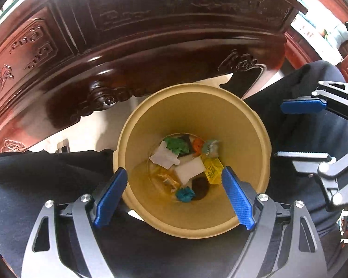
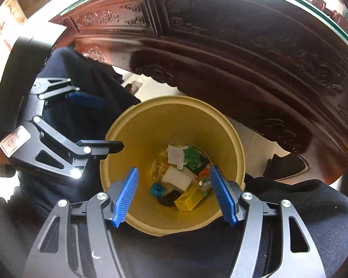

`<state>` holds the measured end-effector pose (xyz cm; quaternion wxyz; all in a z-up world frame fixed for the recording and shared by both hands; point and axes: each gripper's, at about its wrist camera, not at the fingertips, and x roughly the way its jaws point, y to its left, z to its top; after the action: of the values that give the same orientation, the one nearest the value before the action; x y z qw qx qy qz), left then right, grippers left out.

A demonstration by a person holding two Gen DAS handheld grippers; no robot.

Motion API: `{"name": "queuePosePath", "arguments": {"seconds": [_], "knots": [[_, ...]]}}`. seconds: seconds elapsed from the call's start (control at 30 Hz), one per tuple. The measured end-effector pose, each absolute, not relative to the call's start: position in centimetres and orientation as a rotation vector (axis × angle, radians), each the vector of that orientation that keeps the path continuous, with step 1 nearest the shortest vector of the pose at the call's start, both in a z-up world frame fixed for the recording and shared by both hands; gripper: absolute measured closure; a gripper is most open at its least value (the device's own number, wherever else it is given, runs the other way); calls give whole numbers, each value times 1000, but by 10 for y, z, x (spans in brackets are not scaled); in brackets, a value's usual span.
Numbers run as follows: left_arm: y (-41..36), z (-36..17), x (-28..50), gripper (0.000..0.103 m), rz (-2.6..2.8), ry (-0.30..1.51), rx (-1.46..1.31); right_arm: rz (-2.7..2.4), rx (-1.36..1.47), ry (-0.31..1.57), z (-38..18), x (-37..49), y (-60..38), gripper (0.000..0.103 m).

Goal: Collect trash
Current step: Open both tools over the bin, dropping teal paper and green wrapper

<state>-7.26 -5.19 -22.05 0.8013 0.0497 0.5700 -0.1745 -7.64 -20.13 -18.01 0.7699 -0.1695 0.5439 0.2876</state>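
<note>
Both tongs hang over a tan trash bin (image 1: pixel 192 125) wedged between a seated person's dark-trousered legs (image 1: pixel 34 180). Left tongs (image 1: pixel 174 192) stand wide apart with nothing between the blue pads, the bin's mouth directly below them. Right tongs (image 2: pixel 174 194) are parted too, empty, framing the same opening; in the left wrist view they appear at the right edge (image 1: pixel 301 129). Beneath both pairs, at the bin's bottom, lie crumpled green paper (image 1: pixel 176 145), white paper (image 1: pixel 189 169), a yellow packet (image 1: pixel 212 169), a teal wad (image 1: pixel 185 194) and an orange scrap (image 1: pixel 198 145). Beyond the bin rises a carved dark-red wooden counter (image 1: pixel 127 46).
</note>
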Motion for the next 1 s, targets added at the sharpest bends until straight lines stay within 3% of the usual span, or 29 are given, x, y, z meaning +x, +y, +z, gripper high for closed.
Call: {"name": "queuePosePath", "arguments": {"seconds": [1.0], "knots": [[-63,-219,-74,20,-397,1225,143,632,-372,1188,-178,-80,-203,40]]}}
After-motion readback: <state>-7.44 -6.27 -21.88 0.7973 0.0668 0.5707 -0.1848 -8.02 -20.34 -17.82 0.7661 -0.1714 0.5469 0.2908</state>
